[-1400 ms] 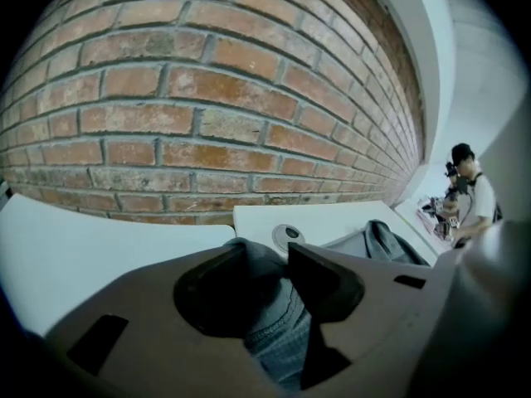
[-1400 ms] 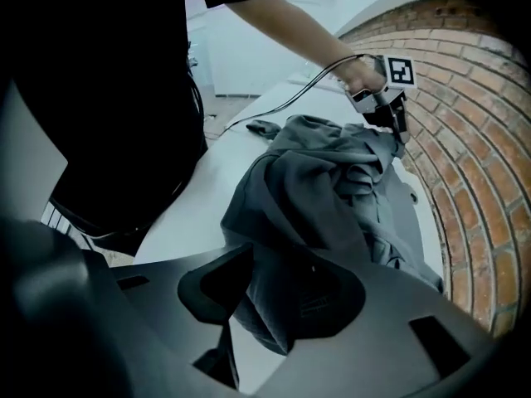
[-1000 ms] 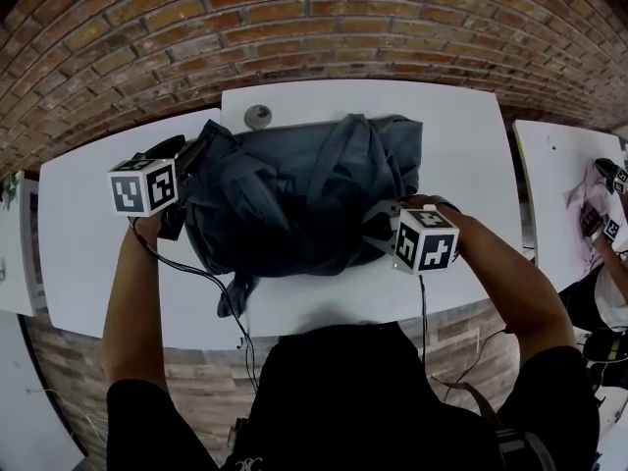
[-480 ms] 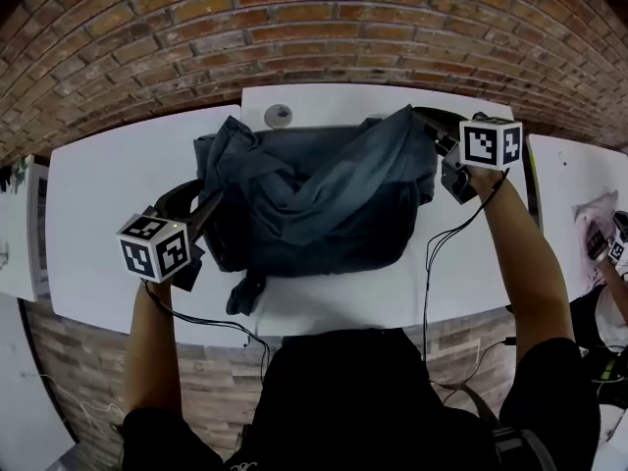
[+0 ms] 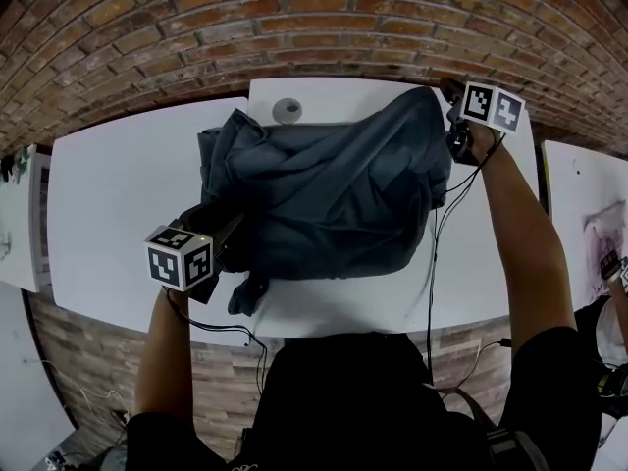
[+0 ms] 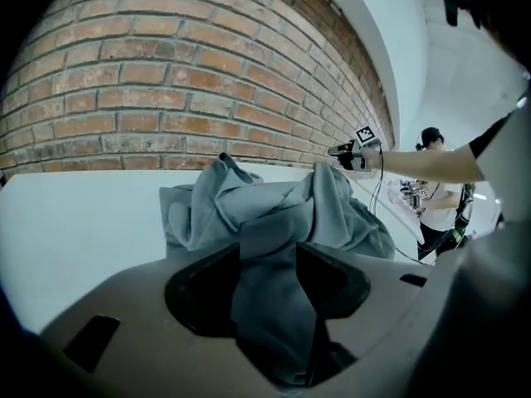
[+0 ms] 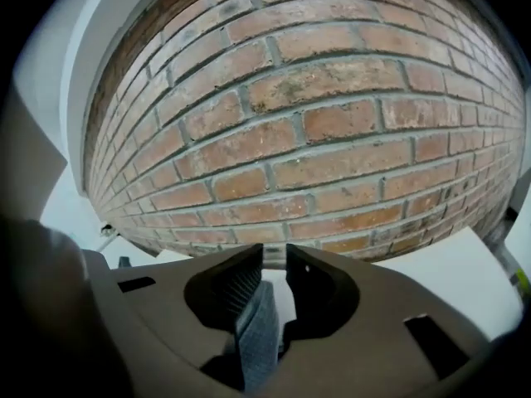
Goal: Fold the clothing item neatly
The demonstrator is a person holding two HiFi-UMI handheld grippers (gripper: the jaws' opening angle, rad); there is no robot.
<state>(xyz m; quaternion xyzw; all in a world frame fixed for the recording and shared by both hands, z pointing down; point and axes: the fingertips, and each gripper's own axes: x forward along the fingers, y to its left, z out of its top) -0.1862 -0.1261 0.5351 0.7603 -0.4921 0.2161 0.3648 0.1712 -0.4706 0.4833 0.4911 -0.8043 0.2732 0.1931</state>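
A dark blue-grey garment [image 5: 334,194] lies bunched on the middle white table [image 5: 118,194]. My left gripper [image 5: 231,232] is at its near left corner. In the left gripper view a thick fold of the garment [image 6: 274,206] fills the space between the jaws of that gripper [image 6: 267,251], which is shut on it. My right gripper [image 5: 446,92] is at the far right corner, by the brick wall. Its jaws [image 7: 275,255] have just been opening. A strip of the cloth [image 7: 259,330] lies against the left pad, and a gap shows beside the right one.
A small round grey object [image 5: 286,111] sits on the table's far edge behind the garment. The brick wall [image 5: 324,18] runs close along the back. More white tables stand at the left [image 5: 20,234] and right [image 5: 579,194], where another person [image 6: 431,197] works.
My right gripper has swung from the table's near edge to the far right corner, drawing the garment's edge with it. My left gripper has come toward the near left, still holding cloth.
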